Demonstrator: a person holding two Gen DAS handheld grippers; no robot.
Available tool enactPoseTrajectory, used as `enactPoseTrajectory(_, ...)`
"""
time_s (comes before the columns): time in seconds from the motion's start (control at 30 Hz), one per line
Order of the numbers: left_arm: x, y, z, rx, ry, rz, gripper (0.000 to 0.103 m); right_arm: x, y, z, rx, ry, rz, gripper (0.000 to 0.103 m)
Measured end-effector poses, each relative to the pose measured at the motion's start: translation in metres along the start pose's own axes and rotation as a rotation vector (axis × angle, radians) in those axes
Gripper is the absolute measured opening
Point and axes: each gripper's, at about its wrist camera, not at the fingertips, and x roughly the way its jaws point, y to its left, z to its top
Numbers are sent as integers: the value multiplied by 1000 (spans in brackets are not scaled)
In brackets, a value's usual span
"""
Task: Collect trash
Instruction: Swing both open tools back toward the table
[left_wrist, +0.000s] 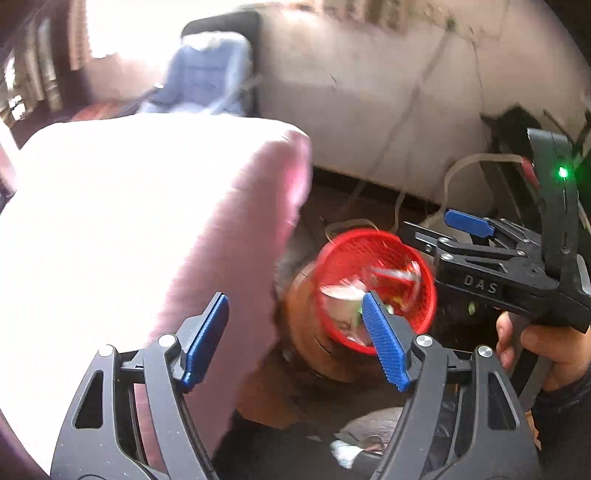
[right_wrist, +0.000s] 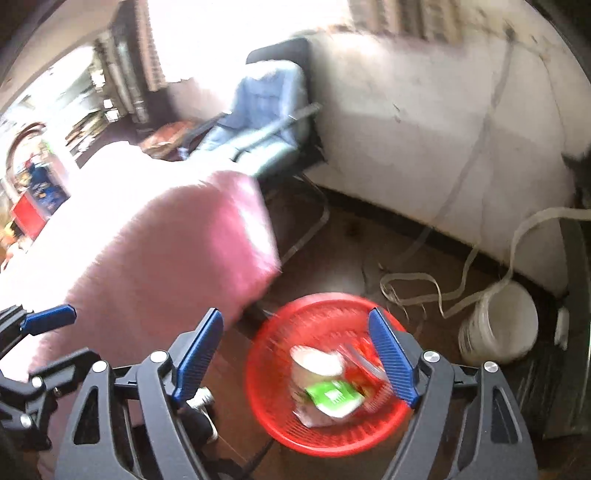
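Note:
A red mesh basket (right_wrist: 266, 354) stands on the brown floor beside the pink-covered furniture. It holds a white paper cup (right_wrist: 317, 363), a green packet (right_wrist: 334, 397) and other blurred wrappers. My right gripper (right_wrist: 295, 354) hangs above the basket, open, with nothing between its blue pads. My left gripper (left_wrist: 295, 339) is open too and empty, above the basket (left_wrist: 332, 258) and the edge of the pink cover. In the left wrist view the right gripper (left_wrist: 439, 229) reaches in from the right, held by a hand (left_wrist: 546, 343).
The pink cover (right_wrist: 166, 240) fills the left side. A white bucket (right_wrist: 498, 325) and a loose pale strap (right_wrist: 406, 280) lie right of the basket by the wall. A chair draped in blue (right_wrist: 266, 107) stands behind. Grey cloth (left_wrist: 373, 424) lies on the floor below.

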Motion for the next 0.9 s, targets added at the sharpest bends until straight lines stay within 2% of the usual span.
enactPoseTrajectory(0.27,-77,116,-14,-197,-149,160,79,-16,122,52,-177,-99,185,83)
enactPoseTrajectory(0.43,-114,197,-32,-345,-206,287,82,-13,216,72,-296,-97,321,84)
enactPoseTrajectory(0.57,-137,267,-54,-479,-223,441,83,-7,301,76,-423,-55,433,85)
enactPoseTrajectory(0.67,-156,321,-74,-579,-210,573,84,1,363,75,-513,-37,483,88)
enactPoseTrajectory(0.73,-163,364,-89,-675,-194,623,84,11,403,76,-558,-15,500,88)
enactPoseTrajectory(0.83,-174,419,-117,-810,-171,752,84,29,457,70,-604,27,525,88)
enactPoseTrajectory(0.9,-185,441,-142,-891,-178,806,84,48,487,72,-637,50,522,88)
